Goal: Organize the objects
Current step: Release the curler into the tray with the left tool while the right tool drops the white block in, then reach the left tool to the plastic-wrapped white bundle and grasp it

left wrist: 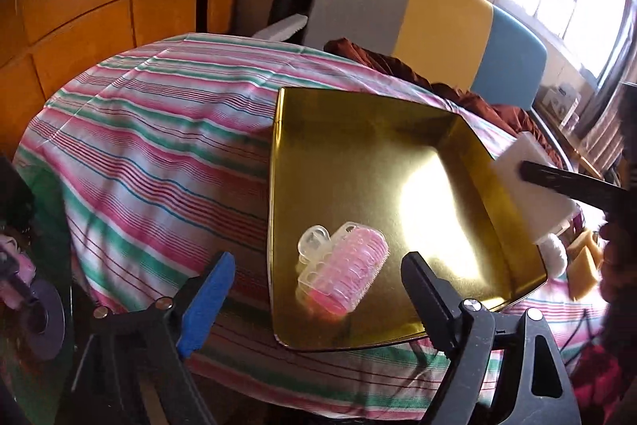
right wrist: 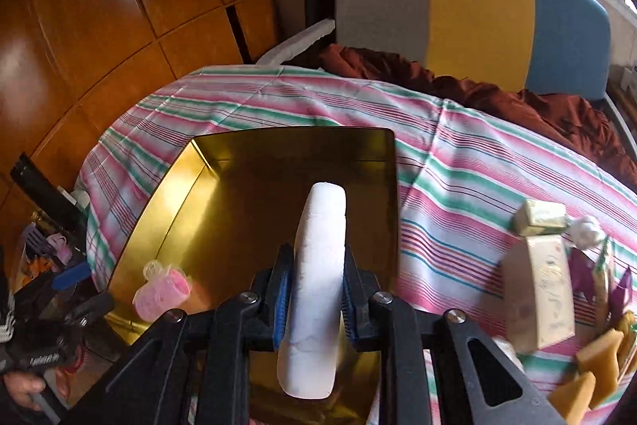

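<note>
Right gripper clamps white foam sponge block over gold metal tray; next: lower, release. Left gripper wide open, empty, above pink hair roller lying in tray.

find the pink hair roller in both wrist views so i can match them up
Left wrist view: the pink hair roller lies low in the middle, inside the gold tray near its front edge, between the open left gripper's fingers.
Right wrist view: the roller is at lower left, in the tray's near-left corner.
Shared landmark: the gold tray on the striped cloth.
</note>
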### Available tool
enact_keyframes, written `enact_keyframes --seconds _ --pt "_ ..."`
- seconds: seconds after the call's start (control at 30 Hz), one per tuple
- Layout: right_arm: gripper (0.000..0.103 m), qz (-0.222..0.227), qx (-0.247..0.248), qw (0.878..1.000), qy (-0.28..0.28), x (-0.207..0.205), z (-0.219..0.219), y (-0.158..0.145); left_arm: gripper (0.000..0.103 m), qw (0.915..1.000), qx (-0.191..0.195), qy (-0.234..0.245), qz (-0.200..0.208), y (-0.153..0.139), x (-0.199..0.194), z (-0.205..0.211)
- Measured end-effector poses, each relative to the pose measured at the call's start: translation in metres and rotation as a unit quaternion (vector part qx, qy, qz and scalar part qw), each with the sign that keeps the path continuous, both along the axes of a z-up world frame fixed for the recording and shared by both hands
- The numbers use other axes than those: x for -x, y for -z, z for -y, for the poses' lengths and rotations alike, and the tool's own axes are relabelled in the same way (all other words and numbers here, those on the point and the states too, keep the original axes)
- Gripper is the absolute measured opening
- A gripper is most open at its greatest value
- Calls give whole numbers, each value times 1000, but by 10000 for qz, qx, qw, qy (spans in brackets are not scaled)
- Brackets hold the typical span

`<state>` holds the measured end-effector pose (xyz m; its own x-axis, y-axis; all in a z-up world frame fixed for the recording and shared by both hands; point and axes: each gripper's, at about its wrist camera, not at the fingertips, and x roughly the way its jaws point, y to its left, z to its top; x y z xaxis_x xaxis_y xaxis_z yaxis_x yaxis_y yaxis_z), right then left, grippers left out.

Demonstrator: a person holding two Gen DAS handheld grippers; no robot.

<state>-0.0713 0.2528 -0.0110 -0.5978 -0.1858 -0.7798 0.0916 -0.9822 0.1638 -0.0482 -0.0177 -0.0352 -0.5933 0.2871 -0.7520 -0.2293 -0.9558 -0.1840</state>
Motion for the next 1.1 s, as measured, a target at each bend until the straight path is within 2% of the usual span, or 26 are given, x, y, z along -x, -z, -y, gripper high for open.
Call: enact_keyframes --seconds 0.03,0.13,0.2,0.4,0.6,0.87,1.1 --pt "24 13 -25 10000 45 9 3 2 89 10000 -12 -26 -22 -1 0 2" --pt "42 -17 -197 9993 304 36 3 8 93 9999 -42 -81 -68 -4 -2 8" --pt "67 13 -231 9989 400 49 0 10 93 9999 -21 -110 -66 -5 -4 11" --pt "101 -147 -406 9979 487 36 -6 7 95 9998 134 -173 -43 -4 -3 13" --pt "102 -369 -680 9966 299 6 5 3 103 9987 393 -283 -142 -6 -5 5" --pt "102 -636 -810 9936 454 -32 8 -5 103 9958 741 -358 -394 -13 -14 -1" --pt "102 -645 -838 9919 704 -55 -11 -5 103 9945 840 -239 -576 -21 -20 -10"
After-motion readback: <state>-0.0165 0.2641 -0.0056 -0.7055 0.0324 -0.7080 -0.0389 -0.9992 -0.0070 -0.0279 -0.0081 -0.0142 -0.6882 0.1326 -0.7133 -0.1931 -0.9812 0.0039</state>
